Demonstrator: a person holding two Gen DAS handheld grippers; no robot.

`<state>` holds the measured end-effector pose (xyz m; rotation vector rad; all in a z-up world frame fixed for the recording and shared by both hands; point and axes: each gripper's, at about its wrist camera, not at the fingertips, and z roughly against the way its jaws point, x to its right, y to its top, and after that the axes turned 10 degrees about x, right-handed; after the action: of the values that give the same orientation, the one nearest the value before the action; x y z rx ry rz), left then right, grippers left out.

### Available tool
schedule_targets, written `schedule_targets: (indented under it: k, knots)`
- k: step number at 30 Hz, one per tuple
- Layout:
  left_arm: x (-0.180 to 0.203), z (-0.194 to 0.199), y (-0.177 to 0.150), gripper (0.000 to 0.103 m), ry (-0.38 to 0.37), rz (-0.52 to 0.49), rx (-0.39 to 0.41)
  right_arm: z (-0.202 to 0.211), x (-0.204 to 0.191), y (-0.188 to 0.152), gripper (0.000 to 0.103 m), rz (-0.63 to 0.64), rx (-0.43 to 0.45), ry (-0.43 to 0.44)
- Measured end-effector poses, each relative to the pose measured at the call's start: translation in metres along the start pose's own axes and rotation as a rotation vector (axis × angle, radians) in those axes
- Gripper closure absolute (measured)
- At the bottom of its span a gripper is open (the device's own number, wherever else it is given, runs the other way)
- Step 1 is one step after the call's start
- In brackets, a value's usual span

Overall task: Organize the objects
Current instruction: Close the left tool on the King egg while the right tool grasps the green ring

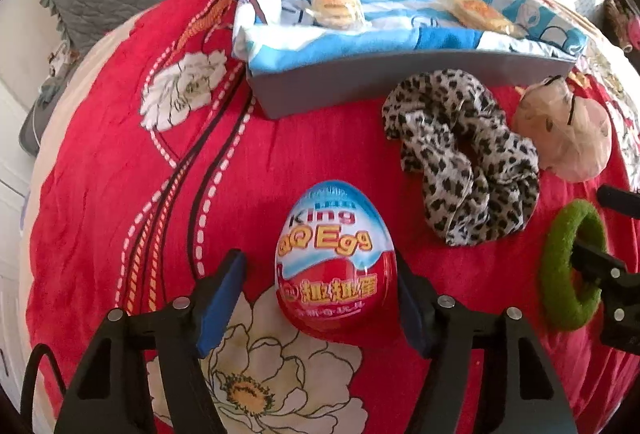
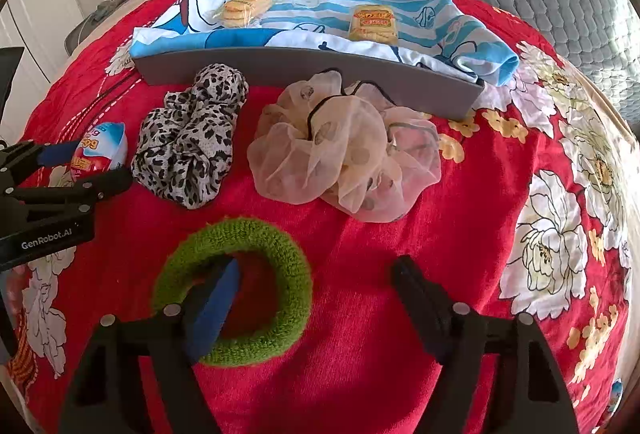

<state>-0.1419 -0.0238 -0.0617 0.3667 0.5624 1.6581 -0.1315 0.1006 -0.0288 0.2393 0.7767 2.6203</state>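
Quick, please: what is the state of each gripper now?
Left gripper: open, jaws around the toy egg, not holding it.
Right gripper: open, one jaw inside the green hair ring.

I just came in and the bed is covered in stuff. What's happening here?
A person with two handheld grippers is sorting items on a red floral bedspread. The left gripper has its open jaws on either side of a toy egg, not yet closed. The right gripper is open, one finger inside a green hair ring. A leopard scrunchie and a sheer beige one lie before a grey tray holding cartoon cloth.
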Motion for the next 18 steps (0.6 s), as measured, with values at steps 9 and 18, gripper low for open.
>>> schedule_targets:
  k: [9,18]
  knots:
    - [0.0029,0.003,-0.0007,0.05,-0.037,-0.008,-0.007,0.0015,-0.0048,0.0009,0.049,0.026,-0.001,0.025]
    - [0.0031,0.0068,-0.0048,0.051,-0.05,-0.009,-0.006,0.0026,-0.0081,0.0014,0.068,0.045,-0.009,0.056]
